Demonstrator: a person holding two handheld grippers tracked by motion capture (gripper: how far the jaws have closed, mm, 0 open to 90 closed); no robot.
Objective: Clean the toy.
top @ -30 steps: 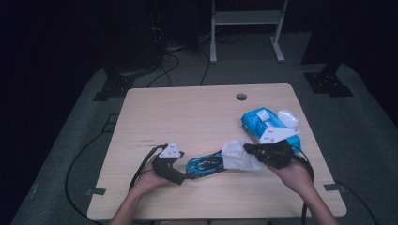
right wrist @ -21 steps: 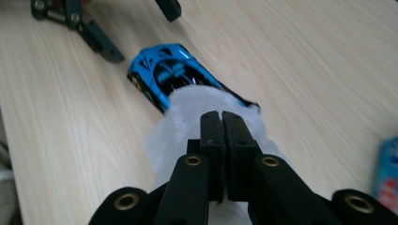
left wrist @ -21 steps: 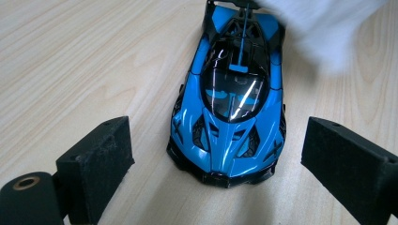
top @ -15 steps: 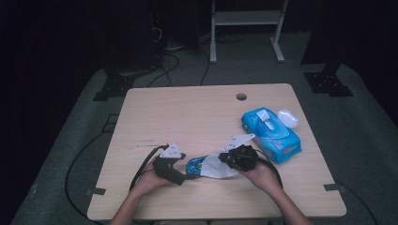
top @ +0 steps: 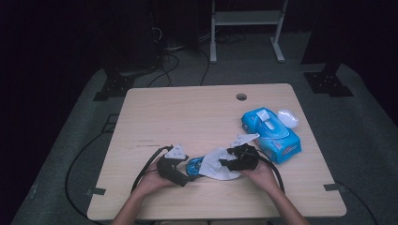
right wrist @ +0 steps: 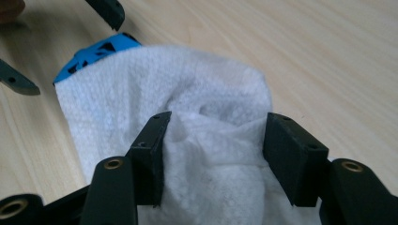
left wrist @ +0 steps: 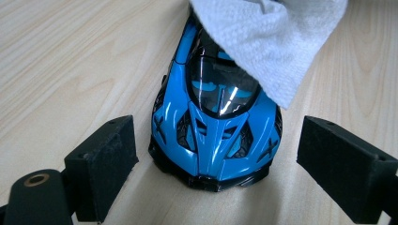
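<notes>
Left gripper (left wrist: 213,154) fingers spread, straddling the tail of the blue toy car (left wrist: 213,126) with gaps both sides; looks like bracing so the car can't slide on the bench (top: 187,112); right gripper (right wrist: 213,154) has just been opening, fingers apart around a bunched fold of the white wet wipe (right wrist: 187,93), not clearly pinching it; wipe drapes over the car's far end beyond the left fingers, likely laid there to wipe the body; wipes pack (top: 272,133) sits well off behind the right gripper.
</notes>
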